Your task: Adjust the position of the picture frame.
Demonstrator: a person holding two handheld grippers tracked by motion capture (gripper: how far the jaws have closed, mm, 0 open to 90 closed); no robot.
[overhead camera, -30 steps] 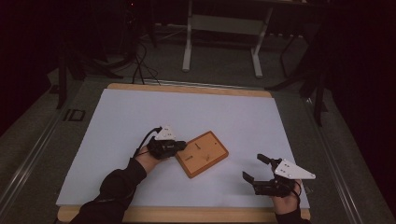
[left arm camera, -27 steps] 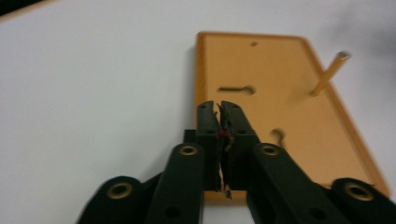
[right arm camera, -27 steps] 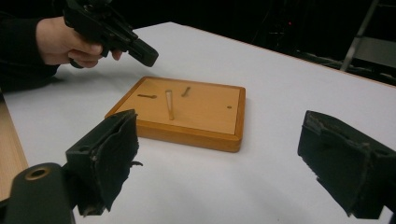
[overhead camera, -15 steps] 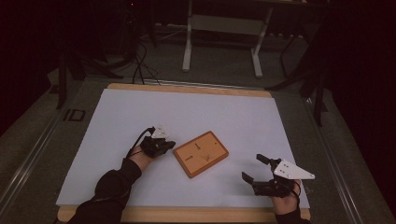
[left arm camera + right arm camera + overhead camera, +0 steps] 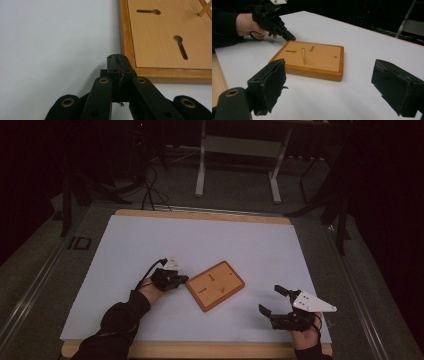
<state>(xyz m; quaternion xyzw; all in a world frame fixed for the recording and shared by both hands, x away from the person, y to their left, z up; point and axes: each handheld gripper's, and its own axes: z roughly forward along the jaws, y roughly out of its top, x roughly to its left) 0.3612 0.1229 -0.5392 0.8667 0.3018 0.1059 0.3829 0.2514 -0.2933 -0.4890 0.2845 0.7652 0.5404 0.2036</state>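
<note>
Jaws of the left gripper (image 5: 117, 62) are clenched on nothing, their tips set against the near corner of the wooden peg board (image 5: 215, 285), likely so the closed tip can nudge or steady it on the white counter (image 5: 125, 250). Ahead of the right gripper (image 5: 329, 87), whose jaws stand released and wide, the board lies flat and well apart. One thin wooden peg (image 5: 303, 55) stands in it beside two keyhole slots (image 5: 180, 46), probably awaiting a pinch.

The left gripper (image 5: 183, 280) sits beside the wooden board (image 5: 216, 285); the right gripper (image 5: 273, 301) rests well apart.
</note>
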